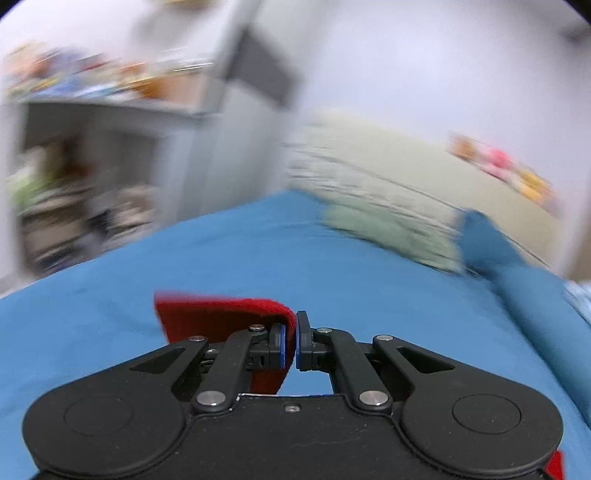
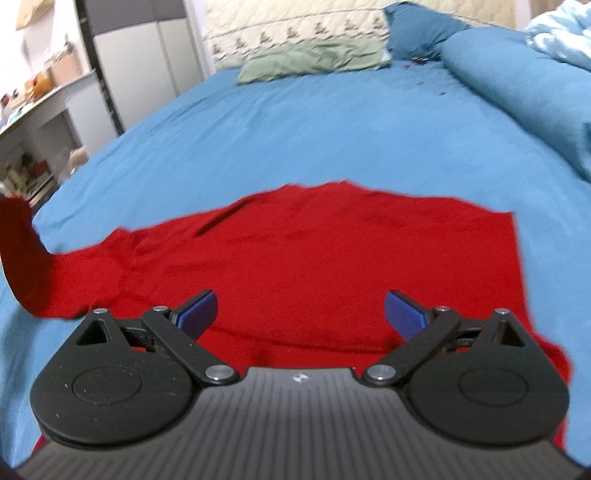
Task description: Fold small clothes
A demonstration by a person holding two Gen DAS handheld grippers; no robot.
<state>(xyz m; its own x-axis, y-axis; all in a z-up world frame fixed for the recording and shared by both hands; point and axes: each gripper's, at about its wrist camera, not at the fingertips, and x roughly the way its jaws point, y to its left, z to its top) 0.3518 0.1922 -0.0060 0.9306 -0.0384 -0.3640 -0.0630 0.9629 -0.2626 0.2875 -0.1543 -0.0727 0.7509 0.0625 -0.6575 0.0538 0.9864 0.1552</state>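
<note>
A small red garment (image 2: pixel 314 254) lies spread on the blue bedsheet (image 2: pixel 295 133). Its left end is lifted off the sheet at the left edge of the right wrist view. My left gripper (image 1: pixel 291 341) is shut on a fold of the red garment (image 1: pixel 221 314) and holds it above the bed; this view is motion-blurred. My right gripper (image 2: pixel 300 312) is open, its blue fingertips (image 2: pixel 197 312) wide apart just over the near part of the garment, holding nothing.
A green cloth (image 2: pixel 310 59) and a patterned cream quilt (image 2: pixel 295 22) lie at the head of the bed. Blue pillows and bedding (image 2: pixel 517 81) are at the right. A cluttered desk and shelves (image 2: pixel 33 110) stand left of the bed.
</note>
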